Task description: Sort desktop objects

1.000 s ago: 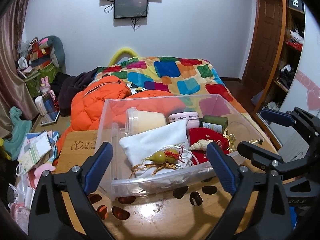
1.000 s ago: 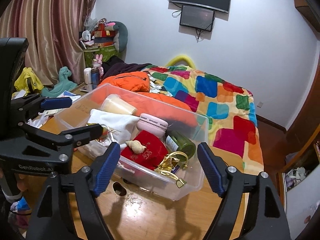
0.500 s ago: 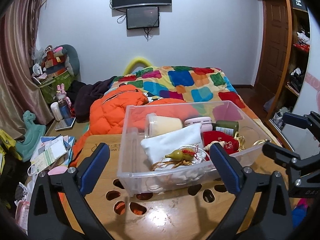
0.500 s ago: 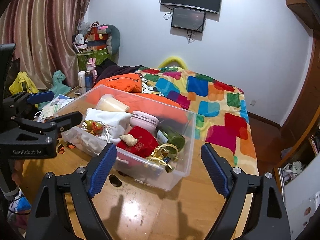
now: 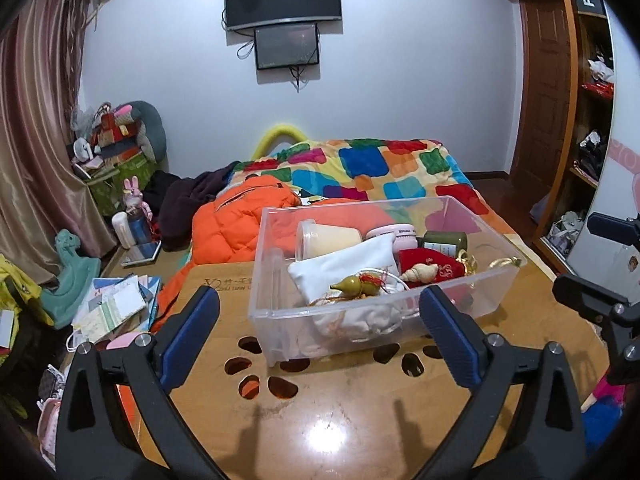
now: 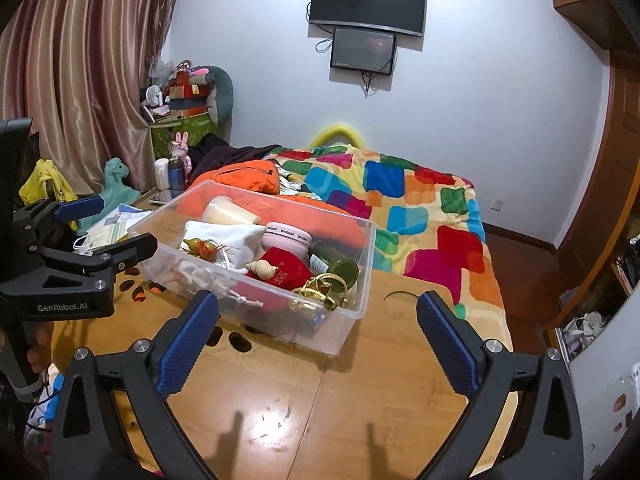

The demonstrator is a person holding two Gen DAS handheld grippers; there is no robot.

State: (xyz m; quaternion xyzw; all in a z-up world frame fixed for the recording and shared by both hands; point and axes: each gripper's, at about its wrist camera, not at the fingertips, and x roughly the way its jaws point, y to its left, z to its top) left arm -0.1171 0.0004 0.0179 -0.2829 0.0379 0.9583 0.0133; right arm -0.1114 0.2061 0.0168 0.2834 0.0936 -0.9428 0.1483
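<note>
Two grippers, both empty, jaws spread wide.

Left wrist view: left gripper (image 5: 318,332) hovers above wooden table (image 5: 340,420), clear bin (image 5: 376,312) at 12 o'clock, near. Inside: white pouch (image 5: 344,268), gourd charm (image 5: 356,283), shell (image 5: 420,271), red pouch (image 5: 436,262), green jar (image 5: 444,240).

Right wrist view: right gripper (image 6: 318,338) apart from bin, which sits at 11 o'clock; pink jar (image 6: 287,238) and gold trinkets (image 6: 320,290) inside. Left gripper at 9 o'clock.

Judgement: sorting looks finished; tabletop around bin bare of loose items.
</note>
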